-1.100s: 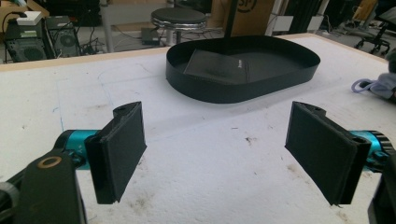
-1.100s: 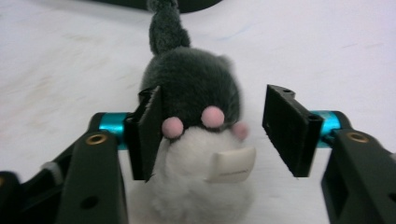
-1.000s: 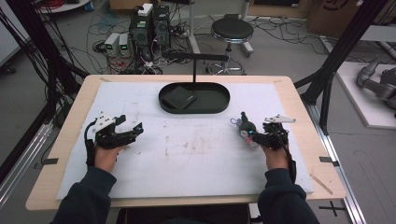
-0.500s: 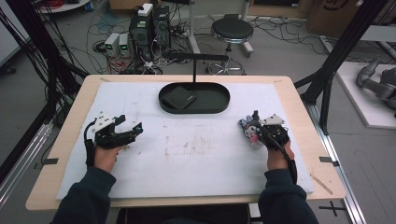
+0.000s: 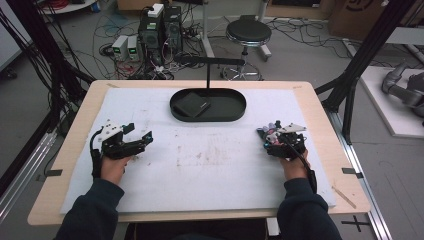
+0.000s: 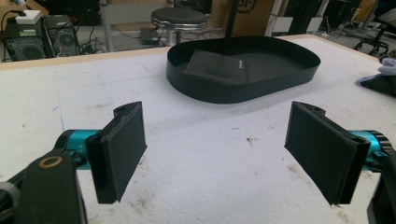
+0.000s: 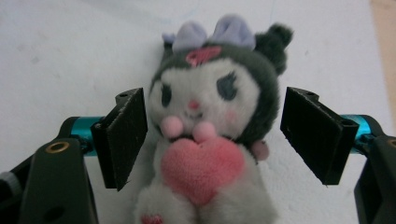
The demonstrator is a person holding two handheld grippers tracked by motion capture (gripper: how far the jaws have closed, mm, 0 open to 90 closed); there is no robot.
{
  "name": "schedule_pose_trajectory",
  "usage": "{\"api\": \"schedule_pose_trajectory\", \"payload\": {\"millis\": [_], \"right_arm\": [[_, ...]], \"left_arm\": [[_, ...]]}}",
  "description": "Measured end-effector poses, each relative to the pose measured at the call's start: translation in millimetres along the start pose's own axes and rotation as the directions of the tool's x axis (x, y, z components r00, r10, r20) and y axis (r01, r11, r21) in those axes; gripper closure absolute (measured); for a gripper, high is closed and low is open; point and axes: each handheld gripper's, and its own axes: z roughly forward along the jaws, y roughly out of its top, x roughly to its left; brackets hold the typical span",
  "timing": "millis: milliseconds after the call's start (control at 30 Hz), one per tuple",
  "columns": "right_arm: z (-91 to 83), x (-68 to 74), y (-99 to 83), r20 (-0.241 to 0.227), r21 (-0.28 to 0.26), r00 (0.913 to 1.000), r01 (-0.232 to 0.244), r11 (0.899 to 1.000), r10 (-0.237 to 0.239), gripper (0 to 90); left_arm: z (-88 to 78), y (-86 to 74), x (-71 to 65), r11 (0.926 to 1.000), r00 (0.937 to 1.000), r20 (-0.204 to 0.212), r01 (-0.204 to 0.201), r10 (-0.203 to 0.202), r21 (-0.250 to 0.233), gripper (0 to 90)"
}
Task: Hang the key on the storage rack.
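From above, my left gripper rests on the white mat, well apart from my right gripper, which sits over a small plush toy; at this size I can hardly make out the toy. The black tray lies beyond both.

Along my left gripper's jaws, they stand wide with nothing but mat between them.

Along my right gripper's, the plush toy lies face up on the mat between jaws that have just been opening. The left pad looks to brush its cheek; the right stands clear. If I close off-centre like this, the soft head may squash sideways and slip out.
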Motion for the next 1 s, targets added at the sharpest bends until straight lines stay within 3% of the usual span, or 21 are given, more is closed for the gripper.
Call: {"api": "schedule_pose_trajectory", "payload": {"millis": [67, 100, 167, 267, 333, 433, 467, 533, 633, 867, 1000], "right_arm": [[4.5, 0.8, -1.1, -0.031, 0.033, 0.9994, 0.019, 0.999, -0.018, 27.2], [4.1, 1.6, -1.1, -0.011, 0.038, 0.9992, 0.039, 0.999, -0.039, 33.8], [1.2, 0.7, 0.0, -0.012, 0.044, 0.9992, 0.04, 0.998, -0.039, 38.4], [-3.5, 4.6, 3.3, 0.003, 0.052, 0.9961, 0.088, 0.995, -0.088, 42.2], [-9.3, 8.1, 6.8, -0.023, 0.007, 0.9945, 0.102, 0.995, -0.102, 42.5], [-22.2, 11.3, 13.9, -0.139, -0.123, 0.986, 0.075, 0.99, -0.092, 42.5], [-25.9, 13.3, 17.1, -0.148, -0.139, 0.9835, 0.084, 0.987, -0.104, 42.5], [-30.4, 16.9, 23.4, -0.152, -0.162, 0.9786, 0.114, 0.98, -0.139, 42.5], [-33.0, 20.7, 35.0, -0.176, -0.187, 0.9723, 0.121, 0.975, -0.154, 42.4], [-32.0, 27.5, 72.0, -0.18, -0.226, 0.9688, 0.127, 0.966, -0.17, 42.3], [-28.9, 27.8, 97.5, -0.173, -0.254, 0.9722, 0.11, 0.961, -0.158, 42.3]], "left_arm": [[0.1, -0.1, -0.3, 1.0, 1.0, 0.002, 0.002, -0.002, 0.0, 20.0], [0.1, -0.1, -0.3, 1.0, 1.0, 0.002, 0.002, -0.002, 0.001, 20.0], [0.3, -0.2, -0.1, 1.0, 1.0, 0.001, 0.002, -0.002, 0.0, 20.0], [0.1, 0.1, -0.5, 1.0, 1.0, 0.004, -0.003, 0.003, -0.002, 20.1], [-0.1, 0.2, -0.9, 1.0, 1.0, 0.004, -0.003, 0.003, -0.003, 20.3], [-0.6, 0.6, -0.7, 0.9999, 0.9999, 0.007, -0.014, 0.014, -0.009, 20.3], [-0.7, 0.7, -0.7, 0.9998, 0.9998, 0.007, -0.016, 0.016, -0.009, 20.3], [-0.8, 1.2, -1.2, 0.9996, 0.9996, 0.006, -0.027, 0.027, -0.013, 20.3], [-0.9, 3.0, -1.7, 0.999, 0.9992, 0.004, -0.04, 0.04, -0.02, 20.2], [-1.0, 4.3, 1.1, 0.9991, 0.9995, -0.005, -0.032, 0.032, -0.026, 19.5], [-0.6, 4.2, 0.3, 0.999, 0.9993, 0.001, -0.036, 0.036, -0.026, 19.5]]}}
